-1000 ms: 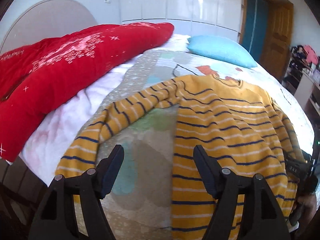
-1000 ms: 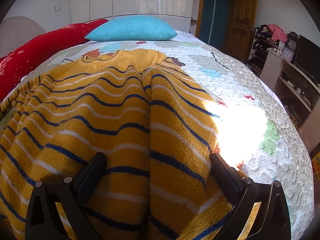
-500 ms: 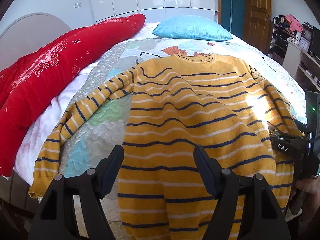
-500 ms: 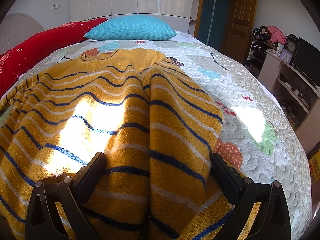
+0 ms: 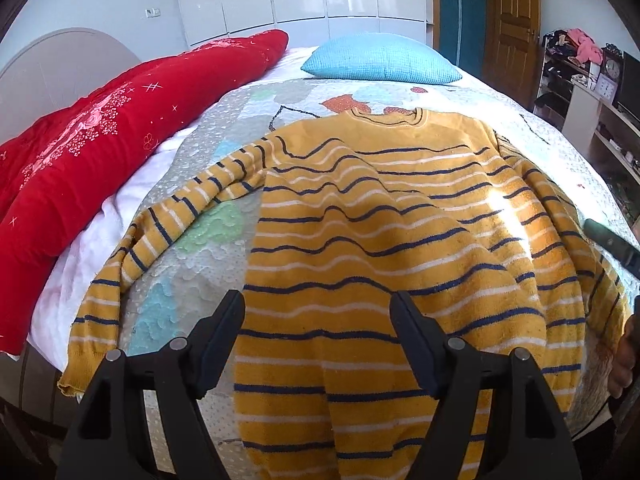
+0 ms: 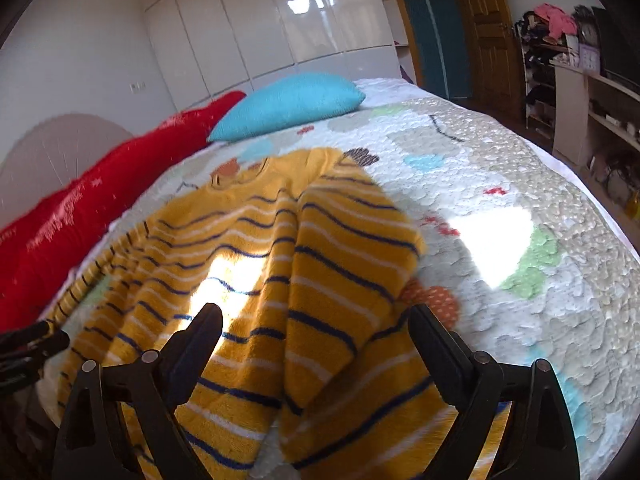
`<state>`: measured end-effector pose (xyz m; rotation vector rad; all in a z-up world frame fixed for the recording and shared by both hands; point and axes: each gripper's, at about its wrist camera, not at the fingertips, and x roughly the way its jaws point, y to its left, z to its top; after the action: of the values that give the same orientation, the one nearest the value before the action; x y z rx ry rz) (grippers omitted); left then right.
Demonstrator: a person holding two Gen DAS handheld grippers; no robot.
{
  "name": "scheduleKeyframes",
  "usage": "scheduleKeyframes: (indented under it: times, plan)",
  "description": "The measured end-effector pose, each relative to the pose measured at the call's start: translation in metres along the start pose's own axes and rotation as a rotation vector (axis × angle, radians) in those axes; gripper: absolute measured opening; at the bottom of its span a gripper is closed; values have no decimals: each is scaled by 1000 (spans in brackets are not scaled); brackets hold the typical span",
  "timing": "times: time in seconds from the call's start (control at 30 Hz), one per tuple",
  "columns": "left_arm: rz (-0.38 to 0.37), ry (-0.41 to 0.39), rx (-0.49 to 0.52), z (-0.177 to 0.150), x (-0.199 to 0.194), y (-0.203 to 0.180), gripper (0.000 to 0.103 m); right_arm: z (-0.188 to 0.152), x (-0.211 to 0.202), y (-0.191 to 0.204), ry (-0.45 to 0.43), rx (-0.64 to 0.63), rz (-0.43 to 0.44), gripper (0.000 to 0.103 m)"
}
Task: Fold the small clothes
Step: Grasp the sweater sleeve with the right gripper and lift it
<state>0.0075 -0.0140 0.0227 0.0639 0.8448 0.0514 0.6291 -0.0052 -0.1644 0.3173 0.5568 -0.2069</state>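
A yellow sweater [image 5: 380,224] with navy and white stripes lies face up on the quilted bed cover [image 5: 248,120], neck toward the far pillow. Its left sleeve [image 5: 160,232] stretches out toward the bed's left edge. My left gripper [image 5: 318,312] is open and empty, above the sweater's lower hem. In the right wrist view the sweater [image 6: 280,280] fills the near bed, its right sleeve folded in over the body. My right gripper [image 6: 316,320] is open and empty over that right side. The right gripper's body shows at the left wrist view's right edge [image 5: 612,240].
A red quilt [image 5: 100,140] lies along the bed's left side. A blue pillow [image 5: 380,64] sits at the head. A wooden door [image 5: 512,20] and cluttered shelves [image 5: 580,80] stand to the right. White wardrobes [image 6: 260,32] line the back wall.
The left gripper swung right from the left sleeve to face the sweater's body. The right gripper pulled back, rose and tilted, showing more bed to the right. Both stayed open.
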Motion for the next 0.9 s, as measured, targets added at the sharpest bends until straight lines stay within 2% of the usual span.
scheduleKeyframes:
  times: [0.07,0.17,0.27,0.37,0.43,0.5,0.57,0.6,0.63,0.67,0.7,0.73,0.77,0.83,0.9]
  plan:
    - [-11,3,-15,0,1,3,75,10,-7,-21,-9,31,-34,96]
    - [-31,12,-24,-3,4,5,75,20,0,-35,59,6,-65,86]
    - [-38,16,-7,-5,3,4,75,12,7,-16,135,-103,4,85]
    - [-35,6,1,-6,0,7,75,-5,10,-9,156,-180,-61,84]
    - [-33,9,-2,-7,1,10,77,-6,16,-25,169,-102,-78,84]
    - [-33,24,-9,-8,6,11,77,-1,23,-42,168,7,-38,85]
    - [-38,35,-17,-8,8,10,77,9,33,-46,153,58,-7,84]
    - [-45,35,-20,-8,8,9,77,14,40,-45,152,73,5,81]
    - [-51,33,-18,-8,7,7,77,19,47,-44,153,91,24,77]
    - [-52,29,-13,-8,6,6,77,24,55,-43,163,107,49,61]
    - [-49,25,-4,-7,5,4,77,29,66,-42,192,121,86,30]
    - [-44,22,2,-6,4,2,77,33,77,-41,237,138,129,19]
    - [-41,22,4,-6,4,2,77,37,86,-39,268,149,153,13]
    - [-41,23,-7,-4,4,5,77,48,87,-38,267,122,134,9]
    - [-38,16,-18,-4,3,8,77,69,75,-43,210,73,26,9]
